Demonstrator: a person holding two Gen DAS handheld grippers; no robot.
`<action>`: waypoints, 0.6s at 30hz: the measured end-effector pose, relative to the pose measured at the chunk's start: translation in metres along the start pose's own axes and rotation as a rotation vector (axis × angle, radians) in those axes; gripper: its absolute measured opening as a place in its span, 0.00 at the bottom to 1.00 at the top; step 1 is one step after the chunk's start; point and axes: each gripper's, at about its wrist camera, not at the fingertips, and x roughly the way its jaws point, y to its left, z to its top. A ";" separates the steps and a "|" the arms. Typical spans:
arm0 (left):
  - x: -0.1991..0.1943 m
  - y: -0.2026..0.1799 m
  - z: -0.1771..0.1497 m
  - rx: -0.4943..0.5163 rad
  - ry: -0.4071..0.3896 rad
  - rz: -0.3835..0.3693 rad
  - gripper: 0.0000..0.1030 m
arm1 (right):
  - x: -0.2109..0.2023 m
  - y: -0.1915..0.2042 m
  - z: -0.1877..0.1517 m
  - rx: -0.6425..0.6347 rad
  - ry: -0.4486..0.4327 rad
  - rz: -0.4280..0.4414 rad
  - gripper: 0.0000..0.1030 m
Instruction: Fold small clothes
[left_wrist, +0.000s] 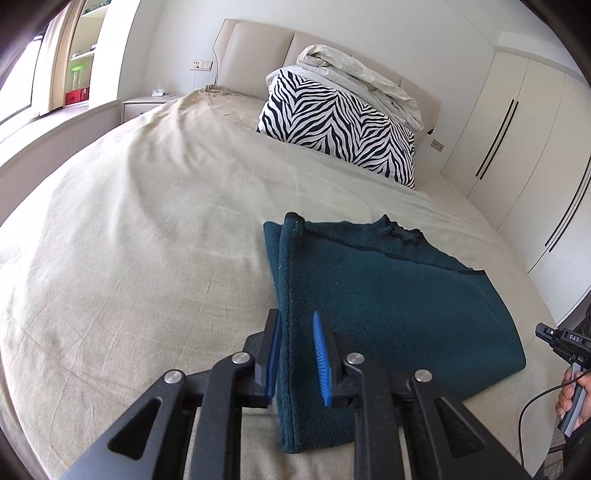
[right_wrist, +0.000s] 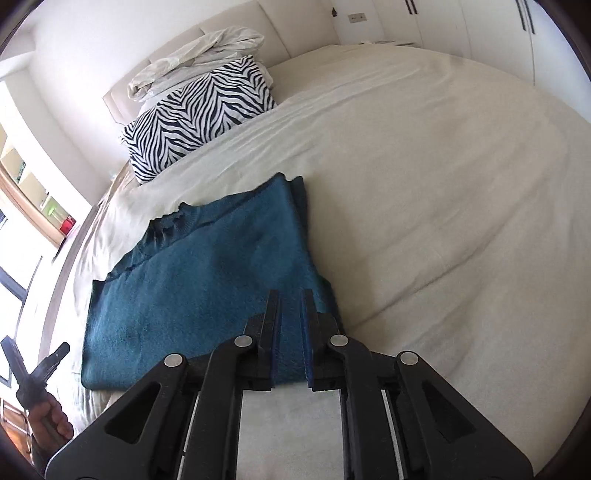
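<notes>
Teal sweater (left_wrist: 388, 295) lies flat on the bed (left_wrist: 129, 240), already folded narrower, its collar toward the zebra pillow (left_wrist: 340, 125), which sits well apart from it near the headboard.

Left gripper (left_wrist: 297, 354): jaws apart, straddling the sweater's near left corner; the folded edge runs up between the blue pads, no pinch yet. Right gripper (right_wrist: 291, 332): jaws apart with a narrower gap, over the sweater's near right corner; contact with the cloth cannot be told.

Step in hand, as I judge it: take both hem corners for the fold toward the collar.
- Seat each corner deep between the pads so all layers are caught, not only the top one.
- Close both sides before lifting; keep the hem taut and level between them.
- Carry it up and over toward the collar, lay it down edge to edge, and release only once it is flat.

Count: sweater 1; zebra pillow 1; crumpled pale bedding (left_wrist: 358, 81) on top of the pillow, 1 heap; grippers 2.
</notes>
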 end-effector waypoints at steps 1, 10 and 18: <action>0.004 -0.009 0.009 0.021 -0.001 -0.016 0.40 | 0.012 0.013 0.009 -0.016 0.014 0.042 0.33; 0.114 -0.058 0.058 0.096 0.045 0.007 0.53 | 0.154 0.143 0.050 -0.079 0.187 0.403 0.54; 0.163 -0.012 0.043 -0.060 0.102 -0.060 0.53 | 0.230 0.095 0.063 0.213 0.205 0.498 0.32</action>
